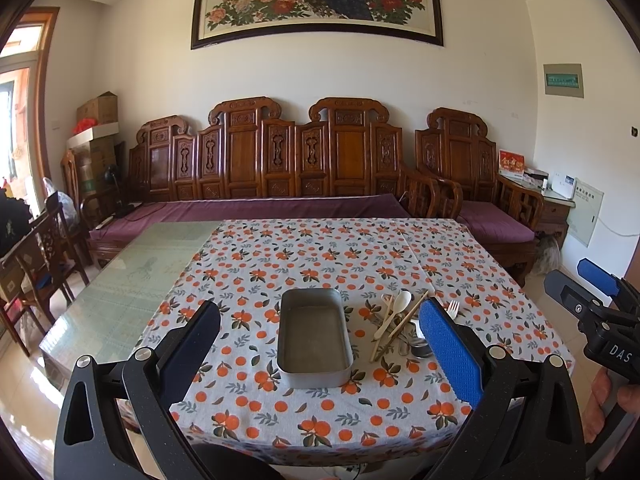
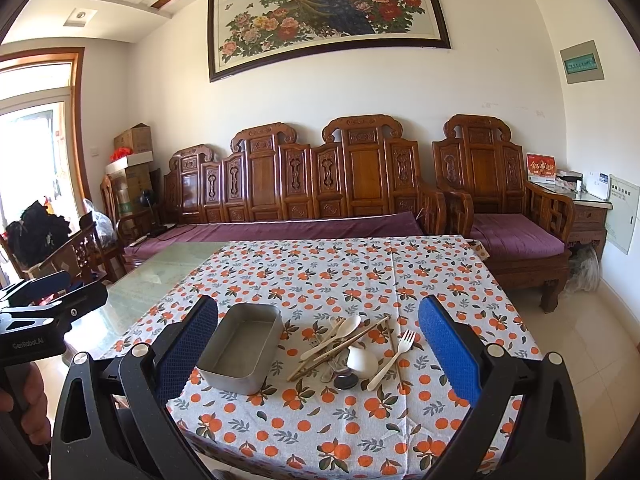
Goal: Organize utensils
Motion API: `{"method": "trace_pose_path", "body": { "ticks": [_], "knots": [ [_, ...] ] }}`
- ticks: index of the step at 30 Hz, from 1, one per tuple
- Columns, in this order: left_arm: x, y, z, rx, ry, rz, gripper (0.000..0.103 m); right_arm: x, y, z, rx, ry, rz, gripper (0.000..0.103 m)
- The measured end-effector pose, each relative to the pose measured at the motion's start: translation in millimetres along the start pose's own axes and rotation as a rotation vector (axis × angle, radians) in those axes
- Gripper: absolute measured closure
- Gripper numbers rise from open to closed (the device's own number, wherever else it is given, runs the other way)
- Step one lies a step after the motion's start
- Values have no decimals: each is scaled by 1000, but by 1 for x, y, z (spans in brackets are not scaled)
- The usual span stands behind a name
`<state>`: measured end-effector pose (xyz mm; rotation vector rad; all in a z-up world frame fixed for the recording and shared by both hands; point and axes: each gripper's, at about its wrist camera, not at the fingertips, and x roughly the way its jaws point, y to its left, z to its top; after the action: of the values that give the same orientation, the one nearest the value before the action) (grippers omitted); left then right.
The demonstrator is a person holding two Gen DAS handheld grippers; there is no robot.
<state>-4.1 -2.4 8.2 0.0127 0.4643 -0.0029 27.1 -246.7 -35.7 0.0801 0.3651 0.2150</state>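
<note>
Grey metal tray (image 2: 240, 350) on the tabletop (image 2: 440, 280), rectangular with rounded corners, dull matte inside, nothing in it. Just beside it at 3 o'clock, a loose heap of utensils (image 2: 352, 350), crossing and overlapping one another. On top, a pale cream spoon (image 2: 334, 338) with bowl toward 1 o'clock, leaning across a pair of wooden chopsticks (image 2: 340, 350) on the same slant. At the heap's 3 o'clock edge, a cream fork (image 2: 394, 356), tines toward 12 o'clock. Near the middle, a white ceramic soup spoon (image 2: 362, 360), and under it some shiny metal pieces (image 2: 344, 380), too tangled to tell apart. Underneath everything, a white cloth (image 2: 304, 424) printed with oranges and green leaves; bare glass at 9 o'clock.

Left hand-held gripper (image 1: 318, 356) spread wide, holding nothing, framing the tray from the near edge of the tabletop. Right hand-held gripper (image 2: 318, 354) likewise spread wide and holding nothing, its blue pads (image 2: 450, 352) flanking both tray and heap, well short of touching either.
</note>
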Motion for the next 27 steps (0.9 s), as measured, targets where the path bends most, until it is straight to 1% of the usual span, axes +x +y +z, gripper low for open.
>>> {"method": "trace_pose_path", "body": {
  "ticks": [5, 7, 12, 27],
  "knots": [
    [-4, 3, 2, 1, -2, -2, 7, 0, 0, 0, -1, -1, -1, 3],
    [1, 5, -2, 1, -3, -2, 7, -1, 0, 0, 0, 0, 0, 3],
    [2, -2, 1, -2, -6, -3, 7, -1, -1, 1, 1, -1, 0, 3],
    [0, -2, 2, -2, -8, -5, 7, -2, 0, 2, 2, -2, 0, 3]
  ]
}}
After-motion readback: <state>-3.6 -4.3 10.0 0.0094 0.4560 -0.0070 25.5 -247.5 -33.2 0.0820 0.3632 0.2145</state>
